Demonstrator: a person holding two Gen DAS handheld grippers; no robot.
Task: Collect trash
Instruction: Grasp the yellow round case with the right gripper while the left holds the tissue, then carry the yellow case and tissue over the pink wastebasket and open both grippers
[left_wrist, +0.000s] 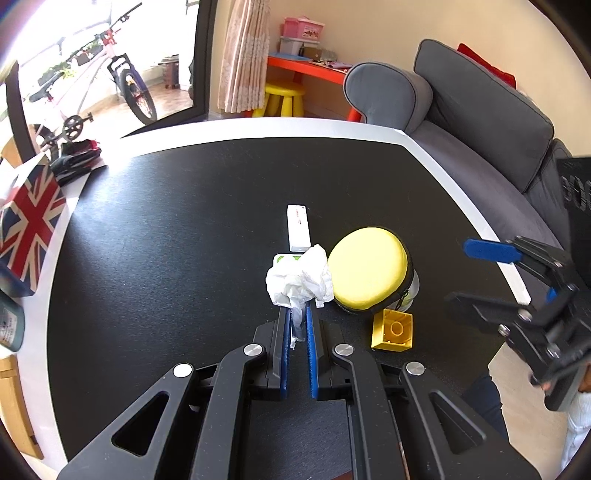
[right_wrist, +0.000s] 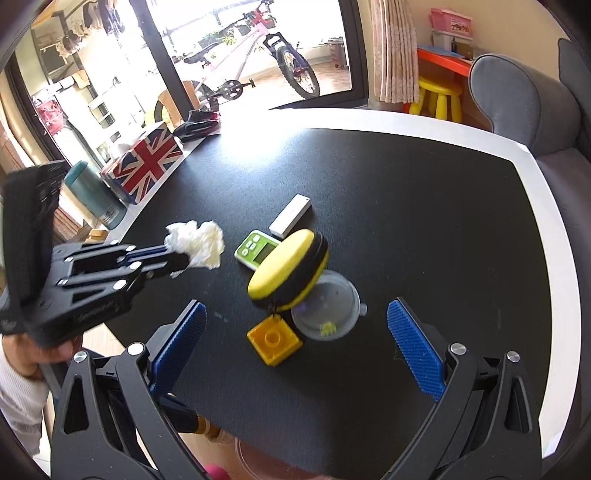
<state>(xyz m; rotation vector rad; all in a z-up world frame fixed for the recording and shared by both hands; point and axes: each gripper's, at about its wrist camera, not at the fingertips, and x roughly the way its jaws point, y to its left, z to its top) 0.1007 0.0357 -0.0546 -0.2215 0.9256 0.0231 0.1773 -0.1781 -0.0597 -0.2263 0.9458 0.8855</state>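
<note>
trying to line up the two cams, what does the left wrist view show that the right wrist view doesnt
Only the left wrist view: the red cushion on the grey sofa.

Only the right wrist view: the clear plastic lid in full, under the yellow round case, and the teal flask.

Both: the left gripper shut on the crumpled tissue, the open right gripper, the yellow block, the white stick, the green device, and the flag box.
</note>
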